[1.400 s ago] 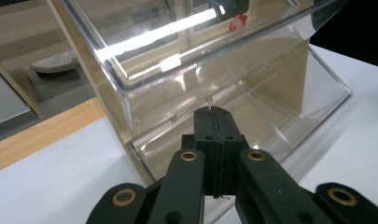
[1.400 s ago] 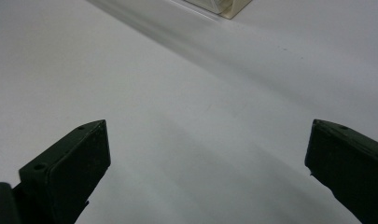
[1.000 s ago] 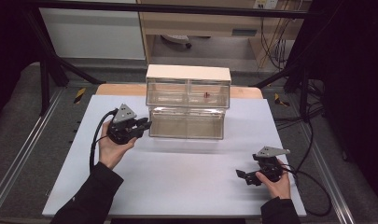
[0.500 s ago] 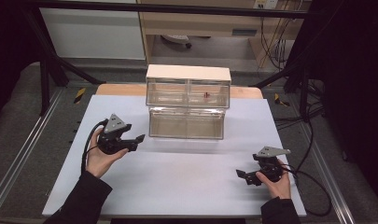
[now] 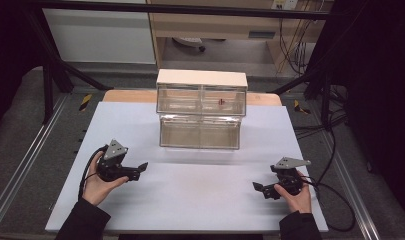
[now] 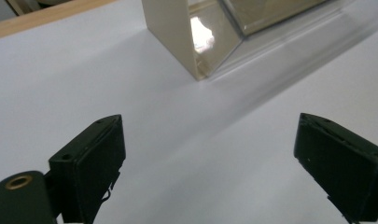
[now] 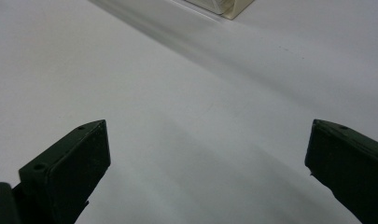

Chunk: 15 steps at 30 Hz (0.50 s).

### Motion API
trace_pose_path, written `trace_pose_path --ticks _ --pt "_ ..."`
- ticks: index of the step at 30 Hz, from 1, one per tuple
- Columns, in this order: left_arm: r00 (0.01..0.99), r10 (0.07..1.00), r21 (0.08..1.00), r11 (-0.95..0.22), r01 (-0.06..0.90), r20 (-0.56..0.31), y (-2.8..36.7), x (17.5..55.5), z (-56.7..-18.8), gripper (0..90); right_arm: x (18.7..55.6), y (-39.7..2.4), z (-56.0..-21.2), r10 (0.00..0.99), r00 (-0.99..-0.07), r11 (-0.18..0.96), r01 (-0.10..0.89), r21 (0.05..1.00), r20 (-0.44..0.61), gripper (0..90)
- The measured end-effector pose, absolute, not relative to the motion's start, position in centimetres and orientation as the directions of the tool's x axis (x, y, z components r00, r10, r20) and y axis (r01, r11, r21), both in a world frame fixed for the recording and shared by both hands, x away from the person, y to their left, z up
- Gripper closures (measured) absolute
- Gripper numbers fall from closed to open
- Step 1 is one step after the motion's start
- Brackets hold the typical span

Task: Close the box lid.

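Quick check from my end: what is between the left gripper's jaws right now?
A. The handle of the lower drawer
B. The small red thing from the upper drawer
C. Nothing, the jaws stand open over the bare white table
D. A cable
C: in the left gripper view the left gripper has its jaws wide apart with just the white table between them, short of the clear drawer cabinet.

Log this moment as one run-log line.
left gripper: jaws just opened, empty, off drawer unit | right gripper: open, empty, low over table
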<state>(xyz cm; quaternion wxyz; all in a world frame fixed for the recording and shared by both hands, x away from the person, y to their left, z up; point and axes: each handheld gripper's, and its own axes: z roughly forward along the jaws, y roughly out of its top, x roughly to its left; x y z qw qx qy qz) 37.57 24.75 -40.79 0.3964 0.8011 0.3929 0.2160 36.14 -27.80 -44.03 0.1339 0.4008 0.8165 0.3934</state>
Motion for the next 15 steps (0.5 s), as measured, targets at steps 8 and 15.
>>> trace_pose_path --ticks 8,15 --pt "0.595 0.804 0.795 -0.371 0.481 0.016 26.1 36.2 -42.7 7.9 36.1 -27.8 -44.1 0.755 -0.649 0.376 0.544 0.75 0.092 0.8" --pt "0.598 0.802 0.788 -0.365 0.496 -0.005 26.8 35.7 -43.8 7.3 36.0 -27.7 -44.2 0.753 -0.651 0.379 0.548 0.746 0.096 0.9"
